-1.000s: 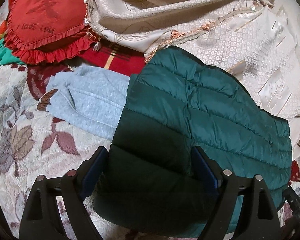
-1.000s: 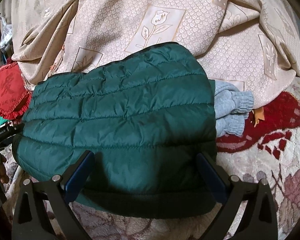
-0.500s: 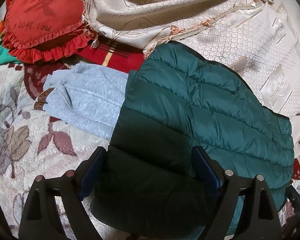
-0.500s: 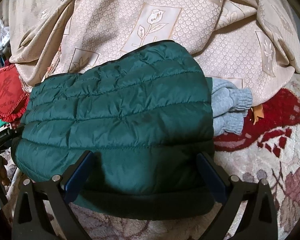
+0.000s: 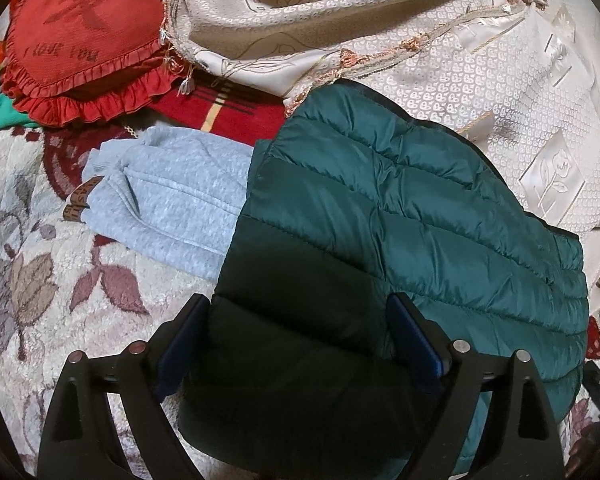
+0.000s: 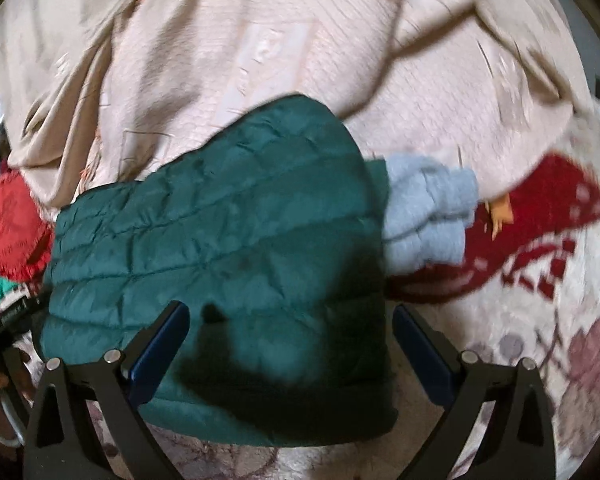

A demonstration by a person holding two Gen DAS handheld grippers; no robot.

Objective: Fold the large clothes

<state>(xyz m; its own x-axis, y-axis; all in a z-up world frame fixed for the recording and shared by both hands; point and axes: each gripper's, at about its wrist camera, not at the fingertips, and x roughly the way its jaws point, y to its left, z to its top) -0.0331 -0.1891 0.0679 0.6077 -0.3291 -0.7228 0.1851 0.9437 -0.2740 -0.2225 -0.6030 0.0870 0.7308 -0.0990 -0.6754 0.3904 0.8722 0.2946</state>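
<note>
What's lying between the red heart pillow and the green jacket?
In the left wrist view, folded grey sweatpants lie between red heart pillow and green jacket, tucked partly under the jacket.

Glossy quilted green puffer jacket (image 5: pixel 412 208) – matt fleecy grey sweatshirt (image 5: pixel 172 200) – on plush floral blanket (image 5: pixel 28 280).

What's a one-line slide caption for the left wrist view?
Left gripper, jaws opening, over a folded green quilted jacket lying partly on a grey sweatshirt.

Probably bedroom: blanket (image 5: pixel 28 280), frilled cushion (image 5: pixel 80 48)
</note>
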